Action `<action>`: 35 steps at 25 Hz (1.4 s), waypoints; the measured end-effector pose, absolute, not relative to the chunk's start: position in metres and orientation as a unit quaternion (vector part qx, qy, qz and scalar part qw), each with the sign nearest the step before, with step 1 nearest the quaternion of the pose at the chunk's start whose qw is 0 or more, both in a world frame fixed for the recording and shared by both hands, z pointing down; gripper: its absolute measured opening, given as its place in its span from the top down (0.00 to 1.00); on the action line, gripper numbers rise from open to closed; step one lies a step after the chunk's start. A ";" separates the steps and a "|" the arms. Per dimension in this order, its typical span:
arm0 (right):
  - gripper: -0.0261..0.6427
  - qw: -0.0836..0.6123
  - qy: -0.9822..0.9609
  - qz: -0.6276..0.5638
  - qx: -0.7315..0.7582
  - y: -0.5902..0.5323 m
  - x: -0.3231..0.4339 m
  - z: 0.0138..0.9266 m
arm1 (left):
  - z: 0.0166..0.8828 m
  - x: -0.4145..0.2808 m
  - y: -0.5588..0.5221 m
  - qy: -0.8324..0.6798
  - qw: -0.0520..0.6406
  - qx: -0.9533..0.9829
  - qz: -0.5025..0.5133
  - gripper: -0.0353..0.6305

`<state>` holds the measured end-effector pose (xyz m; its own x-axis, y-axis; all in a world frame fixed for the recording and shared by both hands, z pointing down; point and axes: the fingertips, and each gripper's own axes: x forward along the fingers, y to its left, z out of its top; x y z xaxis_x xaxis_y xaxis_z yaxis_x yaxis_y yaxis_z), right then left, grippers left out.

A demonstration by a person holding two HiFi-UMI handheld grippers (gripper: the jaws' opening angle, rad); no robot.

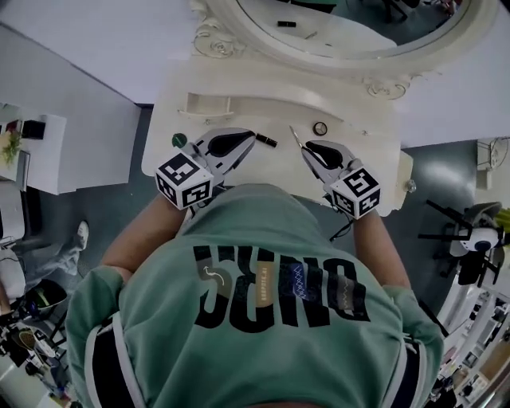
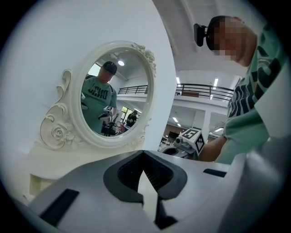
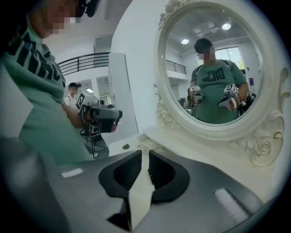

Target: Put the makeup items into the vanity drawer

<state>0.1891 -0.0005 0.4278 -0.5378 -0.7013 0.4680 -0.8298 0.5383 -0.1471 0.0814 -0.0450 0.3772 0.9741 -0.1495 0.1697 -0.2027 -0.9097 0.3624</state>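
Observation:
On the white vanity table (image 1: 358, 111) lie a black tube (image 1: 267, 141), a small round compact (image 1: 319, 128), a thin stick (image 1: 295, 136) and a green round item (image 1: 179, 140) (image 3: 125, 146). My left gripper (image 1: 253, 137) (image 2: 143, 154) hovers over the table's front left, its tips near the black tube; its jaws meet at the tips with nothing in them. Over the front right, my right gripper (image 1: 306, 148) (image 3: 144, 152) has its tips just short of the thin stick, a narrow gap between its jaws and nothing in it. The person's body hides the table's front, so no drawer shows.
An oval mirror (image 1: 343, 24) in a carved white frame stands at the table's back. A small raised shelf piece (image 1: 209, 103) sits at the back left. A white cabinet (image 1: 40, 151) stands on the left, and stands and gear (image 1: 470, 239) on the right.

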 end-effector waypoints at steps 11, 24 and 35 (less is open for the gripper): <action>0.79 0.326 -0.857 0.203 0.344 -0.031 0.154 0.578 | 0.440 0.092 -0.055 -0.119 0.225 0.960 0.116 0.94; 0.76 0.412 -0.819 0.213 0.336 -0.038 0.156 0.658 | 0.476 0.089 -0.060 -0.089 0.248 0.955 0.134 0.94; 0.80 0.410 -0.830 0.206 0.317 -0.034 0.148 0.666 | 0.485 0.091 -0.051 -0.087 0.253 0.952 0.147 0.94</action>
<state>0.1484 -0.0342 0.6659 -0.4628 -0.3574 0.8112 -0.6958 0.7135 -0.0825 0.0914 -0.0512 0.4847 0.9416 -0.0922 0.3239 -0.2408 -0.8567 0.4561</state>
